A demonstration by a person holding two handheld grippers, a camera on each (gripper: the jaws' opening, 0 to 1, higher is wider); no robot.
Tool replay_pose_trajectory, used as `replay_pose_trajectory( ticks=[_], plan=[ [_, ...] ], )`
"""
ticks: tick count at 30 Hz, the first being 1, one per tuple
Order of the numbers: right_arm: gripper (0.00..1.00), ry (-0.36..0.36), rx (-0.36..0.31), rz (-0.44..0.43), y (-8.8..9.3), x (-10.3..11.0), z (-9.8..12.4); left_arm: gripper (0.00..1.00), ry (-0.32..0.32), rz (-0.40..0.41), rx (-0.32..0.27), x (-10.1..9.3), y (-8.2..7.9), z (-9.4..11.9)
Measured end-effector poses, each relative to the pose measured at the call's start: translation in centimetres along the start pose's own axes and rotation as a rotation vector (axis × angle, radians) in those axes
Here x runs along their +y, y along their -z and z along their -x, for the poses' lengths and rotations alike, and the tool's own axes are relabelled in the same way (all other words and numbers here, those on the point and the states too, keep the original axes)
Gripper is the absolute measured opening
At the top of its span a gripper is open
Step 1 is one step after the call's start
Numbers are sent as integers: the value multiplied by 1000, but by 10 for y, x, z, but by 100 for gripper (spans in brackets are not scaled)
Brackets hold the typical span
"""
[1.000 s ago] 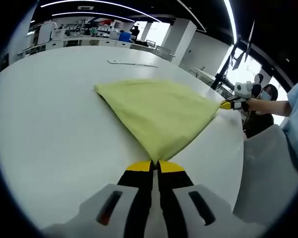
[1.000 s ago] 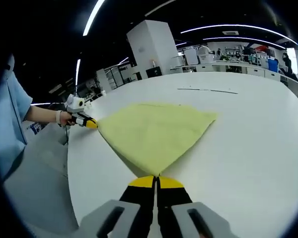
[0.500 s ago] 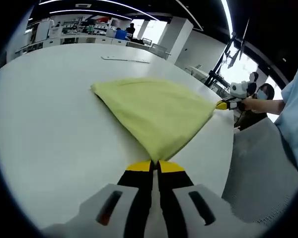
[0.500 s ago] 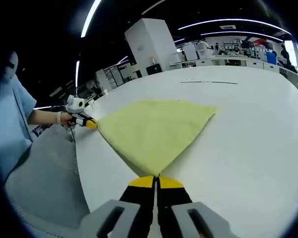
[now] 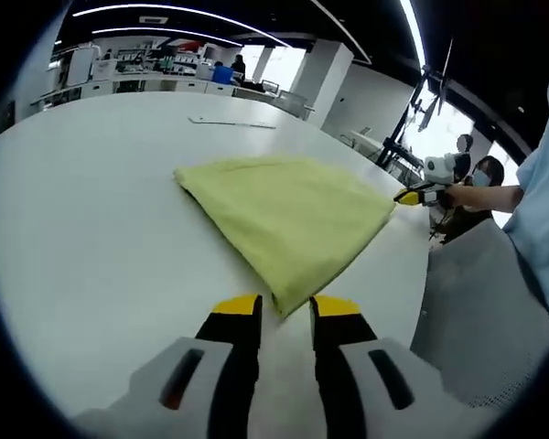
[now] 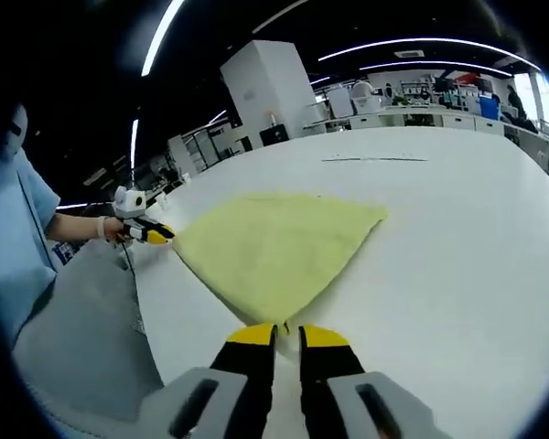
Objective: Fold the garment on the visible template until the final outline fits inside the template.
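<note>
A yellow-green garment [image 5: 288, 215] is laid flat on a large white table [image 5: 82, 229], folded into a roughly four-cornered shape. All places below are given relative to this garment.

In the left gripper view, the left gripper [image 5: 285, 308] is seen at the garment's nearest corner. Its two yellow-tipped jaws are parted by a clear gap, and the tip of the cloth corner lies on the table just beyond that gap; nothing is gripped. The right gripper [image 5: 408, 197] is seen at the garment's far right corner, held by a person's hand [image 5: 457, 194]. Whether its jaws are parted cannot be told from so far away.

In the right gripper view, the right gripper [image 6: 286, 336] is found at the garment's nearest corner. Its jaws are separated by a narrow gap, with the point of the cloth just ahead of the tips and apparently not pinched. The left gripper [image 6: 156, 234] is seen at the garment's left corner, its yellow tip just beside the cloth edge.

Beyond the garment's far edge, a thin dark line [image 6: 375, 159] is marked on the table surface, well apart from the cloth. A grey fabric-covered surface [image 6: 82, 320] is seen past the table edge, on the person's side of the garment. A light blue sleeve [image 6: 23, 238] is visible there too.
</note>
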State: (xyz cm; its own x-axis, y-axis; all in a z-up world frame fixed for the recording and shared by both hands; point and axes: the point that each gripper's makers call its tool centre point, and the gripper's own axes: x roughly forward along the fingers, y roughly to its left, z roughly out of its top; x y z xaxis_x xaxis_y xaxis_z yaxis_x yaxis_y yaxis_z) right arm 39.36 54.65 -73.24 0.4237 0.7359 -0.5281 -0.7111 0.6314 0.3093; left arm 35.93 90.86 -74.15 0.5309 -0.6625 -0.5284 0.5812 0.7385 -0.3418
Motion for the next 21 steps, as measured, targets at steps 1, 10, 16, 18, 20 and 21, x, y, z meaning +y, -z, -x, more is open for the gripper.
replay_pose_trajectory(
  ticks=[1, 10, 16, 18, 20, 21],
  plan=[
    [15, 4, -5, -3, -2, -1, 2, 29, -8, -12, -9, 1, -2, 2],
    [67, 46, -70, 7, -17, -1, 8, 72, -42, -45, -43, 0, -16, 12],
    [89, 42, -99, 5, -21, 5, 8, 99, -64, -52, -57, -5, -25, 11],
    [98, 31, -56, 79, -15, 10, 6, 99, -77, -44, -44, -5, -25, 12],
    [100, 15, -28, 97, -12, 16, 5, 99, -80, -45, -50, -10, -29, 14],
    [100, 11, -42, 93, -15, 18, 5, 99, -80, -46, -51, -12, -31, 14]
  ],
)
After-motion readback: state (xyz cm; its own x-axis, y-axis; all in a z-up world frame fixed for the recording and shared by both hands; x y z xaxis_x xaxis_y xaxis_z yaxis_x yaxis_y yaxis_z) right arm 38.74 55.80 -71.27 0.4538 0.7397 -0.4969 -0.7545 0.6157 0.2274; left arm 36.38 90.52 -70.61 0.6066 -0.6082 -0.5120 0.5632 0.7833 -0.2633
